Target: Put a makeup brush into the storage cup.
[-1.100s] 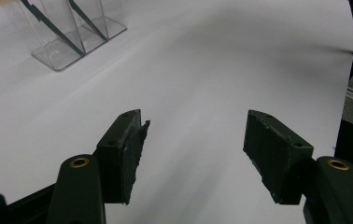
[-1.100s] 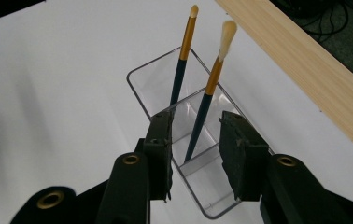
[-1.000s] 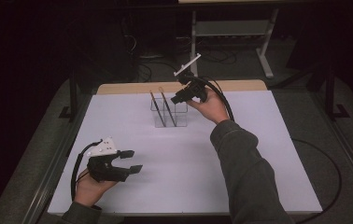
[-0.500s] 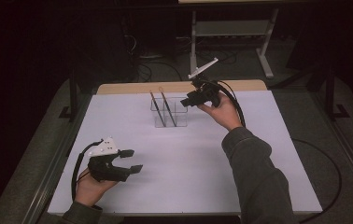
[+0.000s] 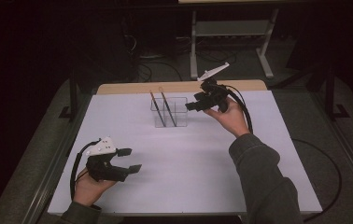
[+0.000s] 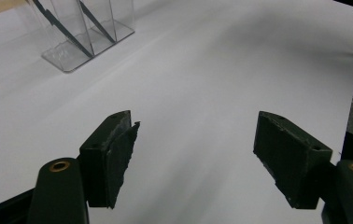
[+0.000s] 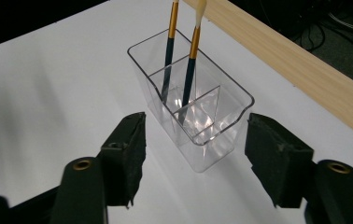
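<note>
The right gripper (image 5: 189, 106) hangs with its jaws spread and nothing between them, having just been opening, just beside the right end of a clear plastic holder (image 7: 198, 121) that is split by thin walls into compartments. Two dark-handled brushes (image 7: 189, 70) with gold ferrules stand tilted in two of its compartments, beyond the pads and apart from them. The left gripper (image 5: 130, 160), jaws also wide and just been opening on nothing, sits low over the white table (image 5: 188, 163) near its front left, well apart from the holder.

Two brushes (image 5: 161, 108) leaning in divided holder (image 5: 170, 112) at table's (image 5: 212, 158) far middle, right hand-held gripper (image 5: 192, 105) just beside it, left hand-held gripper (image 5: 130, 160) near front-left.
</note>
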`<state>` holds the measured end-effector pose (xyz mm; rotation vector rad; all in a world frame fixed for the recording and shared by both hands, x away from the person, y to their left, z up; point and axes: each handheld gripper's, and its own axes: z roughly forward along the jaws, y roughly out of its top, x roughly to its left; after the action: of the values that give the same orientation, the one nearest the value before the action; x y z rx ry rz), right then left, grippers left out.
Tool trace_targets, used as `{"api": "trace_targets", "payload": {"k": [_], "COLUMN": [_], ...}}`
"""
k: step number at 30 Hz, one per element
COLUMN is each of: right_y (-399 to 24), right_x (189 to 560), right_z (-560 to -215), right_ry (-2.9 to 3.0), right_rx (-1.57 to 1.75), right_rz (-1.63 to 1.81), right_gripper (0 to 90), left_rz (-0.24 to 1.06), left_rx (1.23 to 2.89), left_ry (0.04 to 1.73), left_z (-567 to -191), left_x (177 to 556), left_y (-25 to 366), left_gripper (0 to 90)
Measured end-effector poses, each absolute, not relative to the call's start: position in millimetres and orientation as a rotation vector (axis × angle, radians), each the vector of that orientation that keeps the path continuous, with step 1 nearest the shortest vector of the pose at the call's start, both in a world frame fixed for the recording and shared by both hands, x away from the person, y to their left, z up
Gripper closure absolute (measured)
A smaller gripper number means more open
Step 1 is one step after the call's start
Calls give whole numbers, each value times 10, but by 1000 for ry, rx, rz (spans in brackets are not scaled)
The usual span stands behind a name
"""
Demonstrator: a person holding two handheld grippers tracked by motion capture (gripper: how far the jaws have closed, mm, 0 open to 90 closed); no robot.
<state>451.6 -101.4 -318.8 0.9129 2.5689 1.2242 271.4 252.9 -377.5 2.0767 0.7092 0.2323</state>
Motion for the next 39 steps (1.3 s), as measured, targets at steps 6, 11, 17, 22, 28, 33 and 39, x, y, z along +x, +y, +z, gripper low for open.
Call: {"api": "trace_targets", "payload": {"k": [6, 11, 17, 22, 28, 33, 39], "right_y": [-1135, -1223, -1317, -1393, -1484, -1537, -1571], "right_x": [4442, 4363, 4308, 4259, 4206, 4167, 4117], "right_z": [-3231, -3261, -3280, -3297, -3302, -3331, -3346], "right_ry": [2559, 2537, 2536, 2523, 2517, 2511, 2509], "right_rx": [901, 895, 918, 928, 945, 942, 933], "right_rz": [1230, 1224, 1247, 1252, 1268, 1274, 1267], "right_gripper": [334, 331, 318, 313, 304, 288, 262], "left_rz": [244, 244, 229, 237, 237, 240, 244], "left_rx": [2091, 2097, 2075, 2066, 2067, 2061, 2050], "left_ry": [699, 697, 710, 717, 720, 724, 730], "left_z": [-3765, -3762, -3767, -3757, -3765, -3759, -3757], "left_x": [2716, 2712, 2720, 2713, 2718, 2715, 2716], "left_y": [2531, 2534, 2546, 2564, 2558, 2568, 2585], "left_gripper": [255, 247, 233, 232, 224, 222, 221]}}
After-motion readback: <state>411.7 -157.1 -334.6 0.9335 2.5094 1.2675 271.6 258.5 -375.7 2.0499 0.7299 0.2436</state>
